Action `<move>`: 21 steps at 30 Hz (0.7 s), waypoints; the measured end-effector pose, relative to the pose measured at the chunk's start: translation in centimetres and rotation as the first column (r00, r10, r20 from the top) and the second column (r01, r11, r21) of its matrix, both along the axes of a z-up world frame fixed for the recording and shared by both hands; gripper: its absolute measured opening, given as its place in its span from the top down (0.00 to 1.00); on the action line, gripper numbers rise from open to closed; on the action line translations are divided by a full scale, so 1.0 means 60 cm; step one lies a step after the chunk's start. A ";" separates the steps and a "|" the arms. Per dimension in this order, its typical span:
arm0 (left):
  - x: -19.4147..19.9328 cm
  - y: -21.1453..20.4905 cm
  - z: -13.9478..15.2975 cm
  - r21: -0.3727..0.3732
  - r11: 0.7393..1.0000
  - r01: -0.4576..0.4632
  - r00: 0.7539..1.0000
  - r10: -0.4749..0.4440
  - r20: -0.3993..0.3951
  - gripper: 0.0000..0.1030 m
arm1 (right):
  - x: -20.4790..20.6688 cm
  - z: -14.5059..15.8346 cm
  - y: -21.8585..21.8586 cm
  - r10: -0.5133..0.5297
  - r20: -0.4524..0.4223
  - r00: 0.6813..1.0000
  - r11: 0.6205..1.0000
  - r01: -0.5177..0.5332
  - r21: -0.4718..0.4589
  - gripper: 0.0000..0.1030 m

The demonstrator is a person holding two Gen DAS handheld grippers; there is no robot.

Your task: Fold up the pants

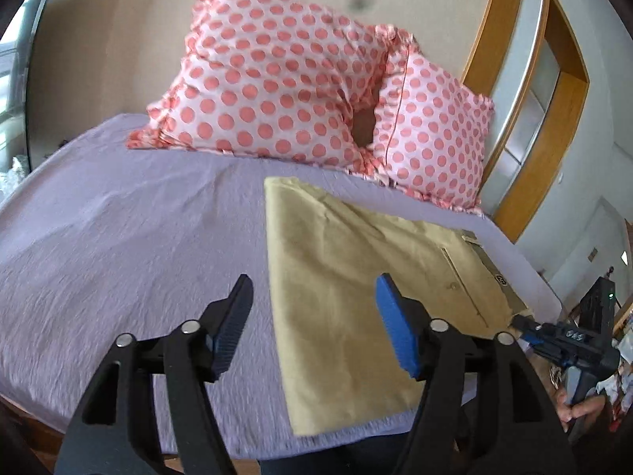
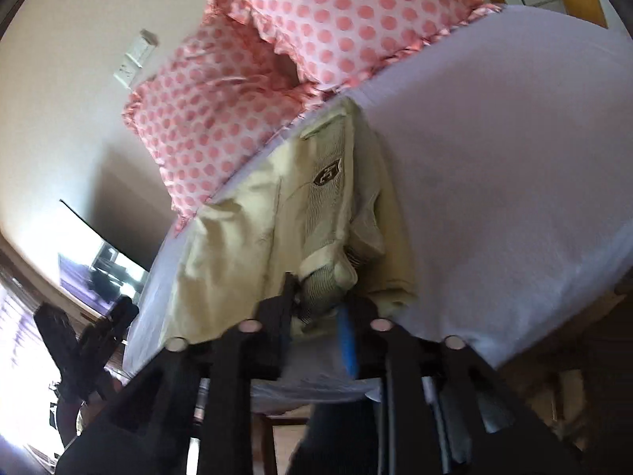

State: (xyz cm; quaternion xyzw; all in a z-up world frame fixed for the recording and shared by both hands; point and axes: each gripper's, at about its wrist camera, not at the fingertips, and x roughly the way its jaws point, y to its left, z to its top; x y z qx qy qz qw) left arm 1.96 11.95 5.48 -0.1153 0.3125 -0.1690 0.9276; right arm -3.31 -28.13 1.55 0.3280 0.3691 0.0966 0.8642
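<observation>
Khaki pants (image 1: 356, 277) lie folded flat on the lilac bed sheet (image 1: 118, 245), waistband toward the right edge. My left gripper (image 1: 312, 308) is open and empty, hovering above the pants' near left edge. In the right wrist view the pants' waistband (image 2: 324, 206) with its dark label is bunched between the fingers of my right gripper (image 2: 316, 297), which is shut on it at the bed's edge. The right gripper also shows in the left wrist view (image 1: 526, 322), at the waistband corner.
Two pink polka-dot pillows (image 1: 277, 79) lean against the wall at the head of the bed. A wooden-framed door (image 1: 534, 99) stands to the right. The bed's edge (image 1: 546, 277) runs close beside the pants.
</observation>
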 end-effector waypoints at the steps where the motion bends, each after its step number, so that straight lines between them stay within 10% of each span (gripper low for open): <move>1: 0.016 0.000 -0.003 -0.005 1.000 0.016 0.999 -0.017 -0.029 0.35 | 0.002 0.007 -0.008 -0.009 0.010 1.000 1.000 0.009 -0.012 0.50; 3: 0.039 0.002 -0.009 -0.027 0.999 0.040 0.997 -0.041 -0.070 0.33 | 0.007 0.036 -0.034 -0.036 0.102 0.994 0.998 0.041 -0.051 0.15; 5: 0.073 0.001 -0.018 -0.044 0.997 0.062 0.989 -0.067 -0.133 0.31 | 0.042 0.045 -0.052 -0.025 0.128 0.992 0.995 0.037 -0.090 0.16; 11: 0.162 -0.002 -0.059 -0.075 0.994 0.085 0.940 -0.105 -0.324 0.31 | 0.211 -0.023 -0.072 0.132 -0.108 0.985 0.991 -0.133 -0.008 0.38; 18: 0.240 -0.017 -0.073 -0.115 0.981 0.154 0.907 -0.186 -0.377 0.31 | 0.267 -0.047 -0.075 0.262 -0.115 0.958 0.961 -0.248 0.125 0.46; 21: 0.267 -0.015 -0.082 -0.205 0.964 0.171 0.888 -0.241 -0.391 0.35 | 0.277 -0.065 -0.085 0.303 -0.112 0.947 0.932 -0.270 0.242 0.86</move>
